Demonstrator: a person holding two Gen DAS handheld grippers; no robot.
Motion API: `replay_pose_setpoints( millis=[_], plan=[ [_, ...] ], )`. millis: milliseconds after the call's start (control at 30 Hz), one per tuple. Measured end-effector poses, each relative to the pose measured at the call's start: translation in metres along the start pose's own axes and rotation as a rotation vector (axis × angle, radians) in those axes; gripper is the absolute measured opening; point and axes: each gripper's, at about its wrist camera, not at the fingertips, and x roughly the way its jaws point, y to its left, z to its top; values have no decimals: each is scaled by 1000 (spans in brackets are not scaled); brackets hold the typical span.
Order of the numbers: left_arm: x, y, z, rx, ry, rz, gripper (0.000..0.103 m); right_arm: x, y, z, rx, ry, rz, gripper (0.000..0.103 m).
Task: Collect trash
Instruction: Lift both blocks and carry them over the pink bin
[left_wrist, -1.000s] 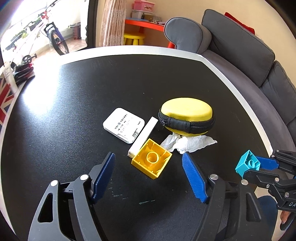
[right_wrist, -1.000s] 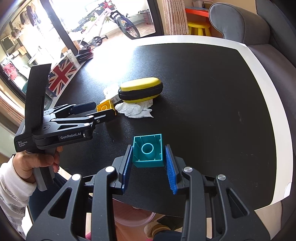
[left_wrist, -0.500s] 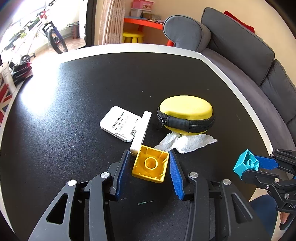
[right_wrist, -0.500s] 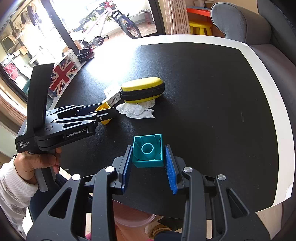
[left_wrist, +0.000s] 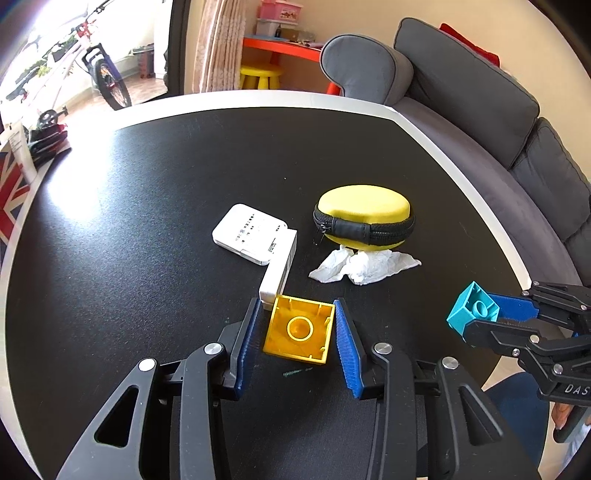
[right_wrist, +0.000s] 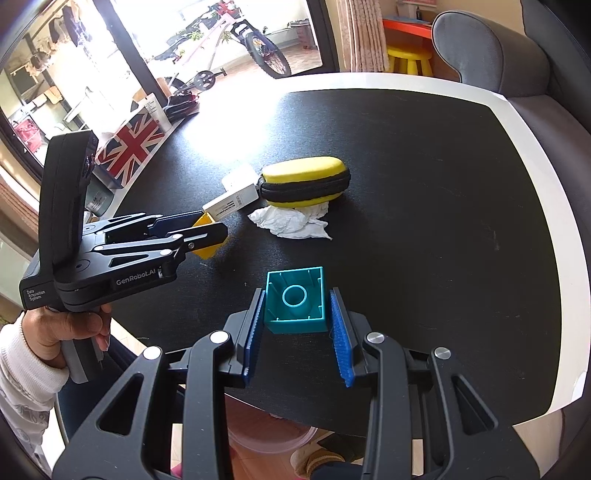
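Observation:
My left gripper (left_wrist: 297, 334) is shut on a yellow toy brick (left_wrist: 298, 335), hollow side toward the camera, lifted just off the black table (left_wrist: 147, 206); it also shows in the right wrist view (right_wrist: 207, 236). My right gripper (right_wrist: 297, 314) is shut on a teal toy brick (right_wrist: 295, 299), held above the table's near edge; the left wrist view shows it at the right (left_wrist: 472, 312). A crumpled white tissue (left_wrist: 364, 266) lies on the table against a yellow zip case (left_wrist: 364, 214); the tissue also shows in the right wrist view (right_wrist: 290, 221).
A white flat box (left_wrist: 249, 238) and a white bar (left_wrist: 279, 267) lie left of the case. A grey sofa (left_wrist: 480, 110) borders the table's right side. A clear pink bin (right_wrist: 269, 437) sits on the floor below the near edge.
My left gripper has closed on the yellow brick and raised it slightly off the table. The right gripper has kept the teal brick and hardly moved.

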Motion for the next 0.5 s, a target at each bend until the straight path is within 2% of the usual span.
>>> replay_pose_setpoints(
  millis=[500],
  plan=[
    [-2,9,-6,-4,20,-21,39,3,9,3,-16,5,14,34]
  ],
)
